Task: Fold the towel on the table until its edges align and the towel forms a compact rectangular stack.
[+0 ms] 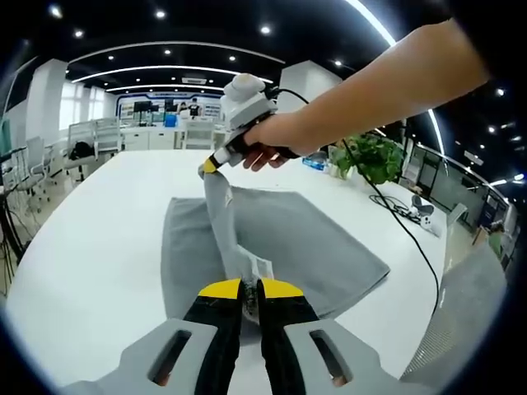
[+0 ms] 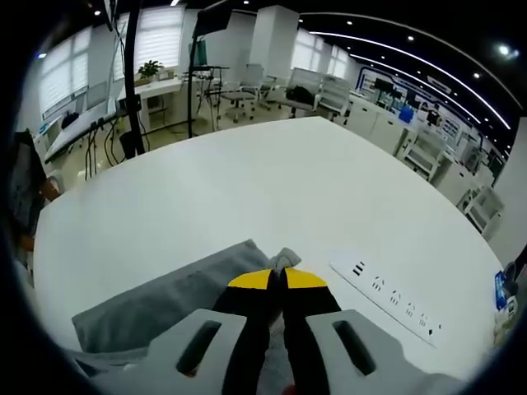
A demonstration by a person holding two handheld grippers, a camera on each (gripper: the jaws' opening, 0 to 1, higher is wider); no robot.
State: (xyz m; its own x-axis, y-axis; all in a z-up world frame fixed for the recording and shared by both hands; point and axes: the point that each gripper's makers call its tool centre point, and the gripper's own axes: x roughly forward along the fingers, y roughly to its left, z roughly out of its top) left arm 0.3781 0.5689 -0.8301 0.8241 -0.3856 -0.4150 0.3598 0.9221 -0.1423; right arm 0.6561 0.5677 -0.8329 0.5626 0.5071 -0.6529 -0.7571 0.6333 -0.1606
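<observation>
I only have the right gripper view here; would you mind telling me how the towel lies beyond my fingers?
Observer: In the left gripper view, the towel lies spread on the table, with one edge lifted into a taut strip.
Operator: Who holds that strip?
Observer: The right gripper holds its far end up; the left gripper is shut on the near end.
Operator: Anything near the towel?
Observer: A cable trails across the table beside it.

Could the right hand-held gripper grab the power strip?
Probably not now: the right hand-held gripper is shut on the towel. The power strip lies close beside it with nothing between.
</observation>
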